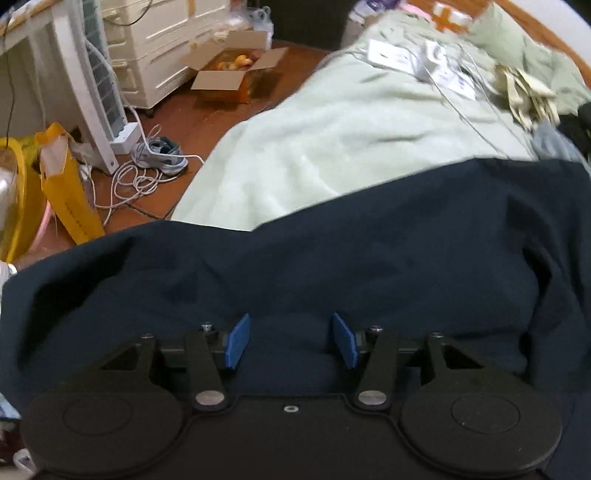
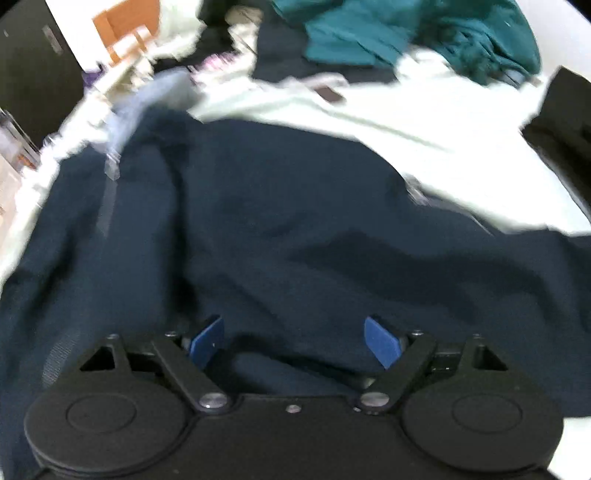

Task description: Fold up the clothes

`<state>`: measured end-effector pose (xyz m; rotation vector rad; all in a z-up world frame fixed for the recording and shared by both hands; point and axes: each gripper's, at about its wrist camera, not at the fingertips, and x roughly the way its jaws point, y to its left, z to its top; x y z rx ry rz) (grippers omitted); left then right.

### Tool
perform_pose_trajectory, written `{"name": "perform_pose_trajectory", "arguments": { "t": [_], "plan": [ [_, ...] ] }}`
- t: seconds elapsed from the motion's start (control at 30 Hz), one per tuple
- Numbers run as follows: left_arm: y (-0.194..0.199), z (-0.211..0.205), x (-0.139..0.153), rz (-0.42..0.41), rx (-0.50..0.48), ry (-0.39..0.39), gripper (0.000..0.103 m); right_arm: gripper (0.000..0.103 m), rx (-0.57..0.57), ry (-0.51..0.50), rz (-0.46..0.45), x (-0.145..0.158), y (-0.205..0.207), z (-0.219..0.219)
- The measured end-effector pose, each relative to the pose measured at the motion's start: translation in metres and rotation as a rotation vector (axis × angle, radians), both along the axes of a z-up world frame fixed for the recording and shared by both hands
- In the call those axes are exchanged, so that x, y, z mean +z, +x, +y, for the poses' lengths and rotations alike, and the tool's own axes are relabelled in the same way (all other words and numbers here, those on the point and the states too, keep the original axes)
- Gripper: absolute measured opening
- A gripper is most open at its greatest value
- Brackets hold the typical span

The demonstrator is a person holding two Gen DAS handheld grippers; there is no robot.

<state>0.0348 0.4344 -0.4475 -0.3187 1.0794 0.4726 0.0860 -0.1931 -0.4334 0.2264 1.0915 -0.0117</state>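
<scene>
**Navy garment spread on the bed, both tongs apart above it**

An open cardboard box (image 1: 236, 74) sits on the wooden floor (image 1: 173, 114) past the bed's edge, flaps splayed outward, with yellow-orange things inside; what they are, I can't make out. Nearer, a yellow paper bag (image 1: 68, 184) stands upright with its mouth torn ragged, its contents hidden. Behind the box stands a cream chest of drawers (image 1: 155, 48), all drawers pushed in.

The navy garment (image 1: 332, 251) lies across the pale green blanket (image 1: 314, 136) on the bed, a soft matte knit rumpled into low rolling folds, its far edge running in an uneven line over the blanket. The blanket looks fleecy and thick, mounded in broad humps.

The left gripper (image 1: 291, 341) hangs low over the navy cloth, its blue pads (image 1: 238, 341) held apart with only fabric showing between them; I can't tell whether they touch it. The right gripper (image 2: 295, 341) is likewise spread wide over the same navy garment (image 2: 277, 221), blue pads (image 2: 382, 341) angled outward, a dark ridge of cloth bunched just below the gap.

From the right-hand view, blurred, a teal garment (image 2: 406, 33) lies crumpled at the far side of the bed. On the floor, a grey sneaker (image 1: 160, 155) rests amid a tangle of white cable (image 1: 136, 181), beside a white tower fan (image 1: 92, 85) with a slatted face.
</scene>
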Motion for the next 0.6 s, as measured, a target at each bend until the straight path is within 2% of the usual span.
{"name": "perform_pose_trajectory", "arguments": {
  "t": [0.1,0.13,0.2,0.23,0.27,0.3,0.33,0.4,0.53,0.6],
  "plan": [
    [0.013,-0.01,0.007,0.059,-0.003,0.054,0.057,0.084,-0.012,0.027,-0.009,-0.003,-0.001,-0.005],
    [0.016,-0.012,0.011,0.052,0.003,0.047,0.057,0.084,-0.014,0.044,-0.025,0.0,-0.001,-0.007],
    [0.024,-0.021,0.026,0.002,0.024,0.007,0.059,0.084,0.009,0.061,-0.058,0.01,0.002,-0.008],
    [0.029,-0.025,0.032,-0.032,0.03,-0.012,0.067,0.085,0.025,0.066,-0.076,0.015,0.004,-0.008],
    [0.038,-0.035,0.045,-0.086,0.036,-0.036,0.075,0.089,0.051,0.065,-0.102,0.023,0.007,-0.008],
    [0.046,-0.043,0.053,-0.125,0.037,-0.047,0.078,0.092,0.088,0.059,-0.138,0.034,0.012,-0.006],
    [0.054,-0.052,0.06,-0.155,0.026,-0.058,0.081,0.101,0.125,0.061,-0.167,0.042,0.019,-0.005],
    [0.082,-0.077,0.075,-0.229,-0.023,-0.087,0.085,0.102,0.201,0.086,-0.205,0.054,0.036,0.0],
    [0.146,-0.133,0.092,-0.308,-0.16,-0.139,0.085,0.102,0.297,0.118,-0.249,0.064,0.08,0.013],
    [0.174,-0.159,0.097,-0.334,-0.22,-0.138,0.088,0.102,0.33,0.128,-0.283,0.068,0.104,0.021]
  ]
}}
